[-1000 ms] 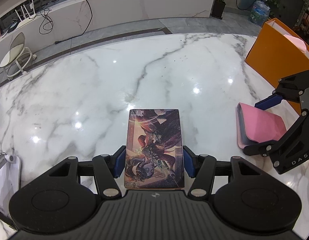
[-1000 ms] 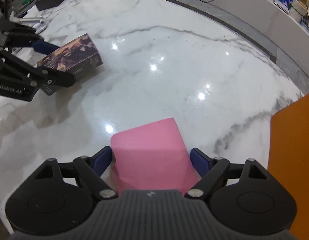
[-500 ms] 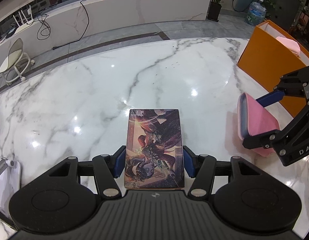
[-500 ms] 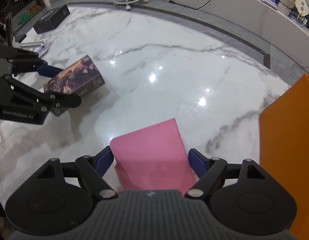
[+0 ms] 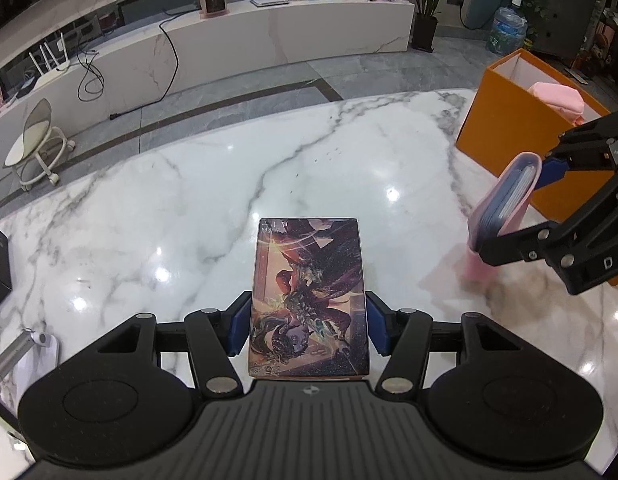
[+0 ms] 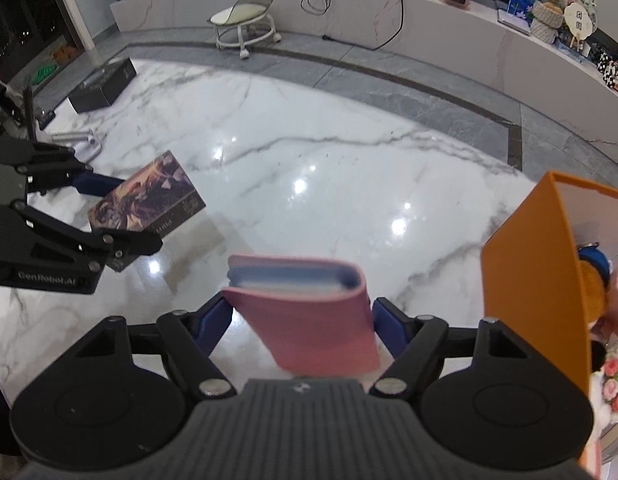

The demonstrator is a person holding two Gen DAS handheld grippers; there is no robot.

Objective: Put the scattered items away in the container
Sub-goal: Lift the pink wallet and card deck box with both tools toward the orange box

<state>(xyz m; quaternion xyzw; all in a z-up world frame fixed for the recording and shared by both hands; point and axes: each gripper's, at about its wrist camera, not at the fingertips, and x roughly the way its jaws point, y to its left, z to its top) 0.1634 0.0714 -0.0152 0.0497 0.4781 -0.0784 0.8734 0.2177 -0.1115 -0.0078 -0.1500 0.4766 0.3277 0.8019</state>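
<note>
My left gripper [image 5: 309, 320] is shut on an illustrated box [image 5: 309, 300] with dark fantasy art, held above the marble table [image 5: 189, 208]; the box also shows in the right wrist view [image 6: 149, 204]. My right gripper [image 6: 305, 320] is shut on a pink notebook [image 6: 309, 320], lifted and tilted above the table; the notebook also shows at the right of the left wrist view [image 5: 505, 204]. The orange container [image 5: 509, 120] stands at the table's right, open-topped, with a pink soft item [image 5: 557, 96] inside. It also shows in the right wrist view [image 6: 529, 264], right of the notebook.
A black box [image 6: 103, 88] and a white stand [image 6: 75, 138] sit at the table's far left. A plush bear [image 6: 591, 288] and flowers [image 6: 615, 376] lie in the container. A white stool [image 5: 37, 148] stands on the floor beyond.
Both grippers have risen off the table with their objects. The pink notebook has been lifted and tilted up, moving toward the orange container.
</note>
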